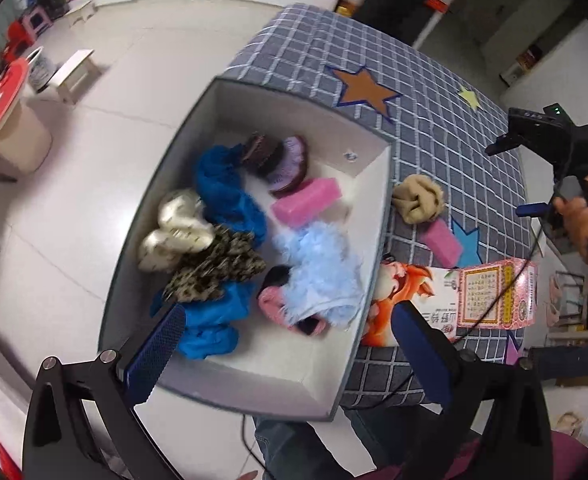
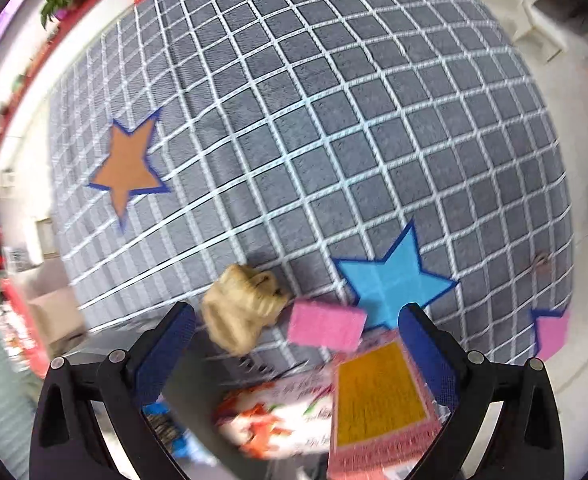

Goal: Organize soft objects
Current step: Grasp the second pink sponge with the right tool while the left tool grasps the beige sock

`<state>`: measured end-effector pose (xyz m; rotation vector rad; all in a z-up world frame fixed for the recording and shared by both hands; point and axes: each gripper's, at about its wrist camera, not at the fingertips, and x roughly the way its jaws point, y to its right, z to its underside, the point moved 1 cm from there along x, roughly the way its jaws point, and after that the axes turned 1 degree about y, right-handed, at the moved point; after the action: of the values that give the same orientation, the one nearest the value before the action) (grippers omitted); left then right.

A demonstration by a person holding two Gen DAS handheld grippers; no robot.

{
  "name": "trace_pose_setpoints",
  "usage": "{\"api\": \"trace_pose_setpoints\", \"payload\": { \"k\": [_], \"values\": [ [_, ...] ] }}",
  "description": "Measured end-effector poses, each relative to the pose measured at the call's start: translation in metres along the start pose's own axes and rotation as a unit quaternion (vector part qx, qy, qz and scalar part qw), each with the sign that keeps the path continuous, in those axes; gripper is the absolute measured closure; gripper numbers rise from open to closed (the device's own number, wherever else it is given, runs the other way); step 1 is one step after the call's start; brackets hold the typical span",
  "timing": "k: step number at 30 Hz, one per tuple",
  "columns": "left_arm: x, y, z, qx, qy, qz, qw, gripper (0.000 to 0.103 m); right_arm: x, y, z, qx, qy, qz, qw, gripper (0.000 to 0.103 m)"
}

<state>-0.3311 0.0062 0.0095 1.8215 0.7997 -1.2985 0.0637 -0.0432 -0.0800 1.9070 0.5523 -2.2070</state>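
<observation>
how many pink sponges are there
2: one pink sponge inside the box, one pink sponge on the tablecloth beside the beige cloth. More may hide under the fabrics.

The pink carton (image 1: 494, 296) near the grey box bears a panel of small print, too blurred to read.
</observation>
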Motion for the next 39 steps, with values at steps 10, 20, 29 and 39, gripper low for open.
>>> {"api": "trace_pose_setpoints", "payload": {
  "k": [10,20,29,39],
  "values": [
    [0.016,0.067,-0.037,0.099,-0.007,0.023,0.9947,0.0,-0.013,0.002,0.007,-0.148,-0.09,-0.005,0.985,0.001],
    [0.03,0.096,-0.047,0.094,-0.028,-0.008,0.9952,0.0,0.066,-0.016,-0.001,-0.301,-0.186,0.063,0.933,0.001],
    [0.037,0.103,-0.043,0.064,-0.049,-0.053,0.9954,0.0,0.155,-0.041,0.014,-0.407,-0.276,0.147,0.858,0.001],
    [0.088,0.172,-0.079,0.167,-0.058,-0.048,0.9832,0.0,0.115,0.029,-0.072,-0.269,-0.129,0.142,0.944,0.001]
  ]
}}
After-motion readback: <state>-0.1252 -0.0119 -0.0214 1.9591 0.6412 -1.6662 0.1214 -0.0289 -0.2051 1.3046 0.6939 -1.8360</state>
